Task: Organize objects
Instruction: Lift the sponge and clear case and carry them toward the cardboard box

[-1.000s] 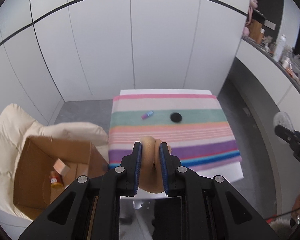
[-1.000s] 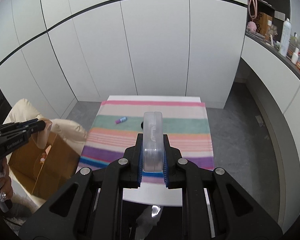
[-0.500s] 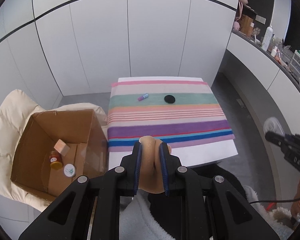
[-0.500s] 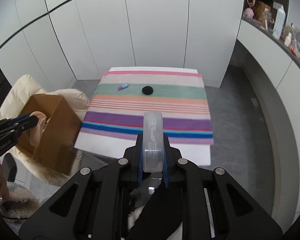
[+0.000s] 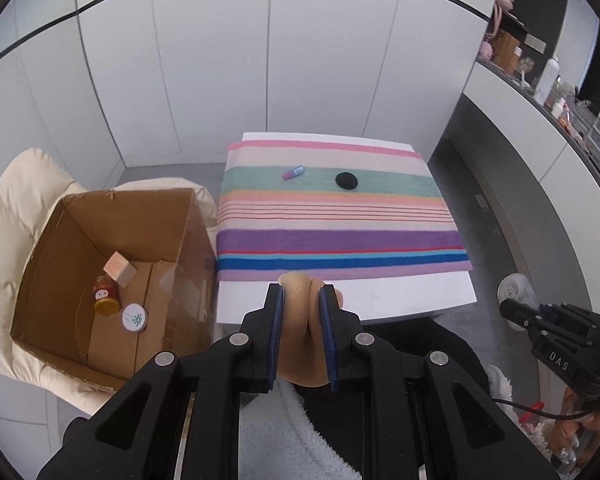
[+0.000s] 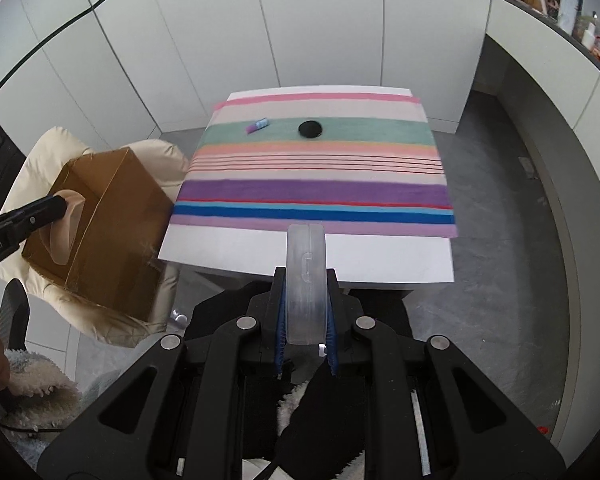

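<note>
My left gripper is shut on a soft beige puff, held just in front of the table's near edge. Beside it on the left stands an open cardboard box holding a pink-beige cube, a small red jar and a white round lid. My right gripper is shut on a clear round plastic case. A purple and blue tube and a black disc lie on the green stripe of the striped cloth.
The box rests on a cream padded chair left of the white table. White cabinet doors close off the back. A curved counter with bottles runs along the right. A fluffy white garment and dark trousers lie below the grippers.
Both grippers have drawn back from the table and sunk lower, each keeping its hold. The table looks farther off, and the inside of the box has come into the left wrist view.
</note>
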Motion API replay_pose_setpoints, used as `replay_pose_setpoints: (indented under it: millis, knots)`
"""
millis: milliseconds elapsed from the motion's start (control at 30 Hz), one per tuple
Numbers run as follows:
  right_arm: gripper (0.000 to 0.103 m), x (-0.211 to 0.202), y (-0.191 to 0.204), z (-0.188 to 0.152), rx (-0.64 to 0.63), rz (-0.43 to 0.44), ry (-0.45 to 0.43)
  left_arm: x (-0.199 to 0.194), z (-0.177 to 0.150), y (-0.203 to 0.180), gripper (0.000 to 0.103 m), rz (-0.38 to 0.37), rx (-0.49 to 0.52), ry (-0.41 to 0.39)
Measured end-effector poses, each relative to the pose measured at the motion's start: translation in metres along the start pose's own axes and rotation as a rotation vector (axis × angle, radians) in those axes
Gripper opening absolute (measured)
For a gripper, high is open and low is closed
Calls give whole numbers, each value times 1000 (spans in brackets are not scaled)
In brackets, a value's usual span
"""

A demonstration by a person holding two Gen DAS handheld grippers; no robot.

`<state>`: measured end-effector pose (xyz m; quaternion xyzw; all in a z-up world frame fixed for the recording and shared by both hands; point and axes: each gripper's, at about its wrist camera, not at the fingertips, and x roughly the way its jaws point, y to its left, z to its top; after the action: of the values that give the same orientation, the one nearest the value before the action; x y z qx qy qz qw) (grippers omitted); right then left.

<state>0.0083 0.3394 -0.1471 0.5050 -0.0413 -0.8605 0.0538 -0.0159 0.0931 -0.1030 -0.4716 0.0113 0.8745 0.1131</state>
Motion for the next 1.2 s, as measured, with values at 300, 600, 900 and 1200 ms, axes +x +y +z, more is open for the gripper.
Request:
replay_pose_setpoints:
  millis: [300, 600, 900, 1200]
  knots:
    - [16, 8, 43, 8, -83, 61, 11, -7, -13, 33, 19, 33, -70, 10]
    - [16, 26, 121, 16, -237, 163, 37, -24, -45, 105, 19, 136, -219, 16]
    - [16, 35, 223, 13, -423, 286, 49, -48, -83, 176, 19, 217, -385, 14]
    - [16, 52, 308, 22, -552, 368, 57, -44, -71, 227, 20, 293, -457, -29]
